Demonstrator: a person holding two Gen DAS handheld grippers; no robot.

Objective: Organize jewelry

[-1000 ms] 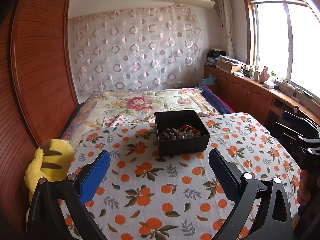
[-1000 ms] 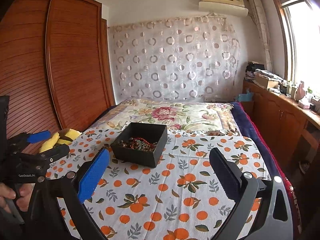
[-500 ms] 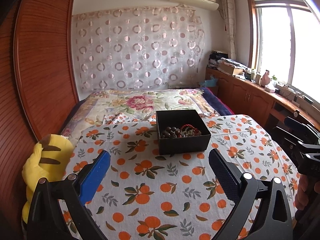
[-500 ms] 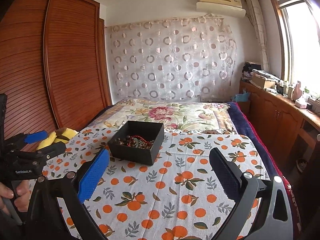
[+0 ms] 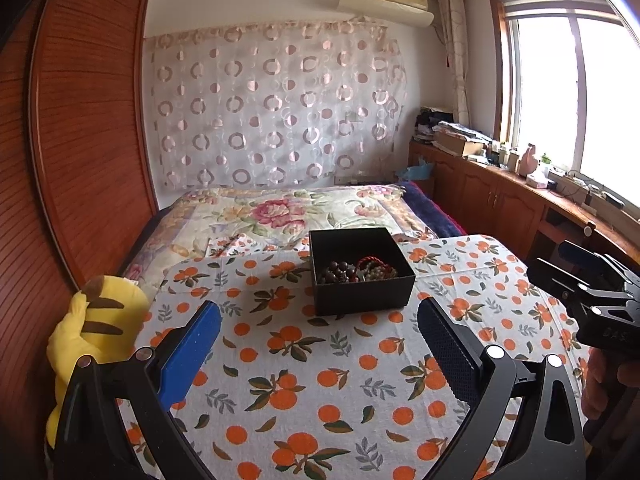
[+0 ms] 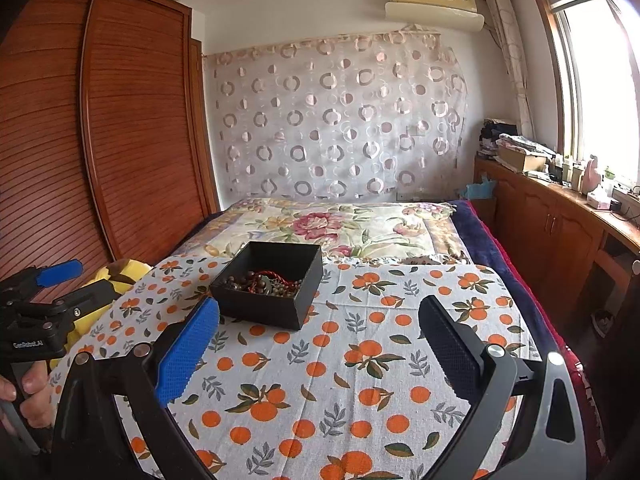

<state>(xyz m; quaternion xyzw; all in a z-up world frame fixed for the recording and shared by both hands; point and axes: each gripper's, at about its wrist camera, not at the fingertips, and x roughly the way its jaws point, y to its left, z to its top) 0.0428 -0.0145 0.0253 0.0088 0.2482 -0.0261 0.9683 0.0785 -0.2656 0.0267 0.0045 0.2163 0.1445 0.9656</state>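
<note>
Claws first: the left claw [image 5: 318,340] is spread wide with nothing between its fingers, hovering low over the orange-print cloth [image 5: 304,376] that covers the counter. Same deal with the right claw [image 6: 318,340], gaping wide and holding nothing, over its own side of that cloth [image 6: 360,364]. Each one shows up at the edge of the other's view, gripped by a hand, the left hand [image 6: 30,394] being the clearer of the two. Straight ahead of both sits the black box [image 5: 360,276], lid off, resting on the cloth toward the far edge, well apart from either claw. Inside it is a tangle of jewelry [image 5: 358,272]: dark brown beads on one side, a red string and some paler greenish beads on the other, all piled against the near wall of the box [image 6: 268,282]. Off the left edge of the counter there's a yellow plush toy [image 5: 94,328] with brown stripes. Beyond the counter is a bed [image 5: 280,212] with a flowery quilt, and a wooden wardrobe [image 6: 100,128] runs along the left wall.
</note>
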